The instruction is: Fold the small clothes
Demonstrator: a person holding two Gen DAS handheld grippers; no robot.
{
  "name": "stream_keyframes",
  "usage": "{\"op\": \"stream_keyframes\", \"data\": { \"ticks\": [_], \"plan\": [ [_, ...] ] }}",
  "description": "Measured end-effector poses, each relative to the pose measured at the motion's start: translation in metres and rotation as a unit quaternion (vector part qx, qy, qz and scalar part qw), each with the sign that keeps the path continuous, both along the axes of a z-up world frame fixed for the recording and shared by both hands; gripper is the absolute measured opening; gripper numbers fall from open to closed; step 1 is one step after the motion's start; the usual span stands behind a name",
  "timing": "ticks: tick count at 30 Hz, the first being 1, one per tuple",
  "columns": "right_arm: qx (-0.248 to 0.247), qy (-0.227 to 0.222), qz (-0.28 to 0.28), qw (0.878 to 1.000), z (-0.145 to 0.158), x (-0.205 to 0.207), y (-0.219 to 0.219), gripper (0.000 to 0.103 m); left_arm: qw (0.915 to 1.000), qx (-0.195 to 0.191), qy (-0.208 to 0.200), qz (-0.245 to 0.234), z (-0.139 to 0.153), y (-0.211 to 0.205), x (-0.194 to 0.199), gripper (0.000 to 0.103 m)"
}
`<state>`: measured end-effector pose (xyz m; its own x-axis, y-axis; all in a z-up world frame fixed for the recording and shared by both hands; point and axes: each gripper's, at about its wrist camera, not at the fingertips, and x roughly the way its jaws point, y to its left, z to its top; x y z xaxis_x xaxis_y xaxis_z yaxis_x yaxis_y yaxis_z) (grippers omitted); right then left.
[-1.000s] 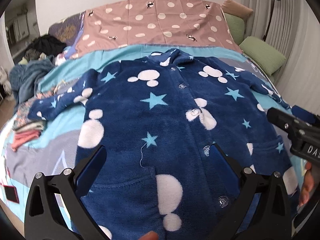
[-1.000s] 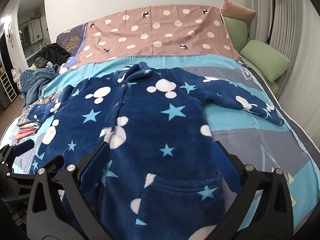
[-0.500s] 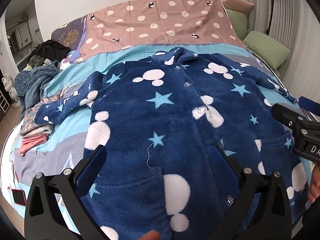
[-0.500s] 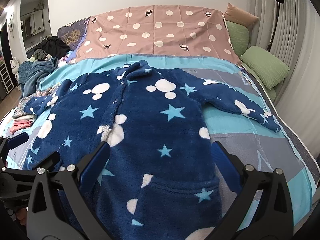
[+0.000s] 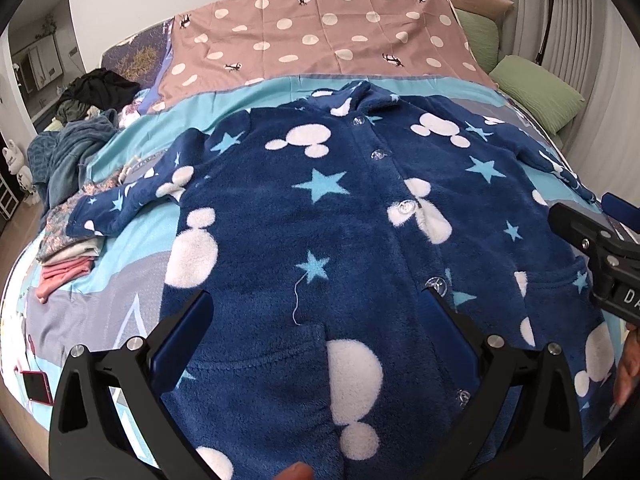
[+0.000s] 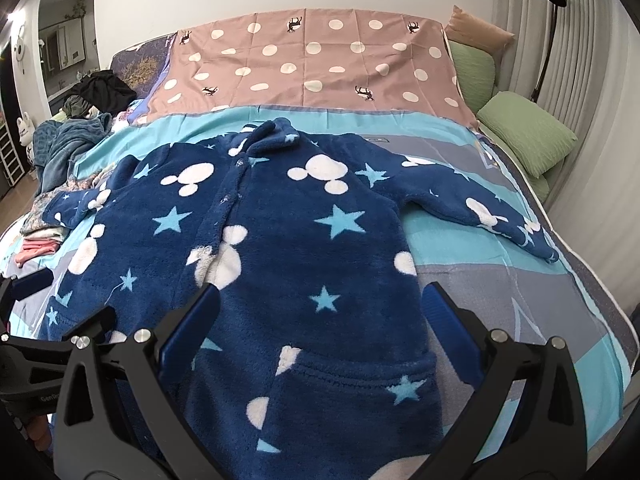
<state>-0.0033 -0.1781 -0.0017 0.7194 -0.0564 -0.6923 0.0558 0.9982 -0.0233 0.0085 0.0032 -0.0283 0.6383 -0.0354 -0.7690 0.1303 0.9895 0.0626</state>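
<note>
Above the robe point(image 5: 320, 220), both grippers point(image 5: 316, 320) point(image 6: 320, 320) hover, jaws apart.

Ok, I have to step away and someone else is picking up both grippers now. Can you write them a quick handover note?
Left gripper: open, empty, above the lower front of the navy fleece star-and-dot jacket.
Right gripper: open, empty, above the jacket's other lower half, near its pocket.
The jacket lies flat, face up and buttoned on the turquoise and grey bedsheet, collar toward the headboard, both sleeves spread out.
Done: the garment is laid out; no fold shows.
Left: fold in the sleeves, then fold the body. A small stack of folded clothes sits at the bed's left edge.
</note>
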Motion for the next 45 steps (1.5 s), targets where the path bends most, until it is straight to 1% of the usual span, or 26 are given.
{"op": "stream_keyframes", "data": {
  "ticks": [4,7,11,28,39,45],
  "plan": [
    [0.001,0.007,-0.008,1.000,-0.002,0.002,-0.002,0.101,1.0000,-0.001,0.000,0.003,-0.002,0.001,0.000,0.102],
    [0.009,0.019,-0.001,1.000,-0.004,0.003,-0.002,0.101,1.0000,-0.002,-0.001,0.003,-0.002,0.001,0.000,0.102],
    [-0.019,0.018,0.005,1.000,-0.005,0.004,0.006,0.101,1.0000,-0.001,-0.001,0.003,-0.002,0.001,0.000,0.102],
    [-0.030,0.042,0.007,0.999,-0.013,0.013,0.011,0.101,0.9999,0.009,0.004,0.006,-0.007,0.005,0.004,0.102],
    [-0.037,0.047,0.007,0.998,-0.015,0.015,0.012,0.101,0.9997,-0.022,0.008,0.006,-0.012,0.010,0.008,0.102],
    [-0.041,0.045,0.009,0.998,-0.014,0.017,0.013,0.101,0.9995,-0.028,0.013,0.003,-0.012,0.011,0.010,0.102]
  ]
}}
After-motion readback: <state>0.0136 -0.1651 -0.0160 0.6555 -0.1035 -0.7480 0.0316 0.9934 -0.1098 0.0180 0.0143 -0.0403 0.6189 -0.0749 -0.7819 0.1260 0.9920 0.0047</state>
